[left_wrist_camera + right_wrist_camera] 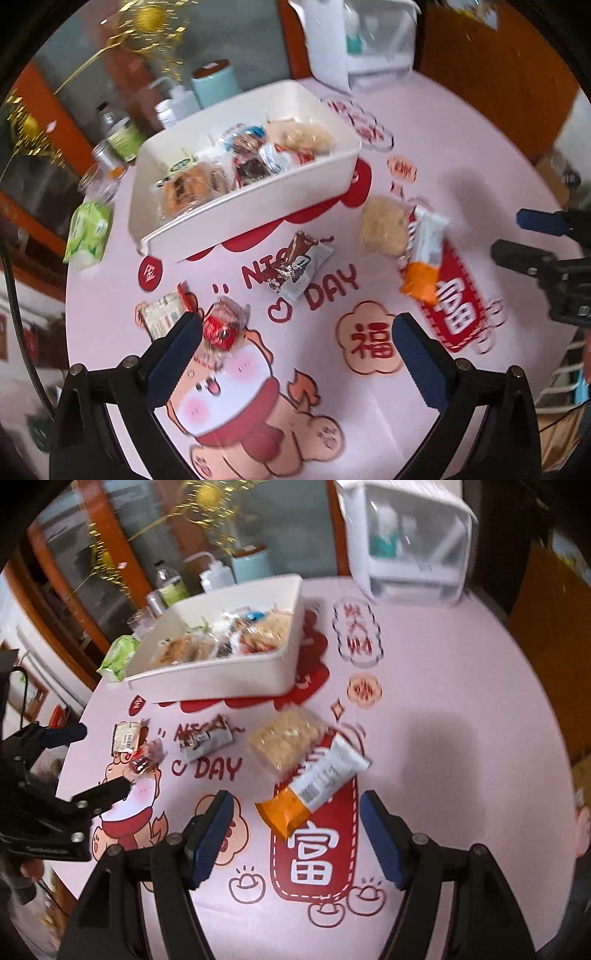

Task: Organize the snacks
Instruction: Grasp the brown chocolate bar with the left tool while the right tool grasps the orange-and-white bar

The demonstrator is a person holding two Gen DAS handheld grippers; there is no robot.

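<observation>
The left gripper (291, 332) is spread wide and holds nothing. A small red shiny candy (218, 329) lies on the pink round table (461, 177), just beside its left finger. The right gripper (297, 812) is spread too, with an orange and white snack bar (314, 786) lying between its tips, not pinched. Far back sits a white plastic box (240, 218) full of snacks.

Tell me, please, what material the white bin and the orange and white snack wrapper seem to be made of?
White bin: probably smooth moulded plastic, since its walls are thin and even, with a rounded rim and a soft sheen. Orange and white snack wrapper: likely thin plastic film, since it looks slightly glossy and creased, with a printed barcode; motion blur leaves this uncertain.
</observation>
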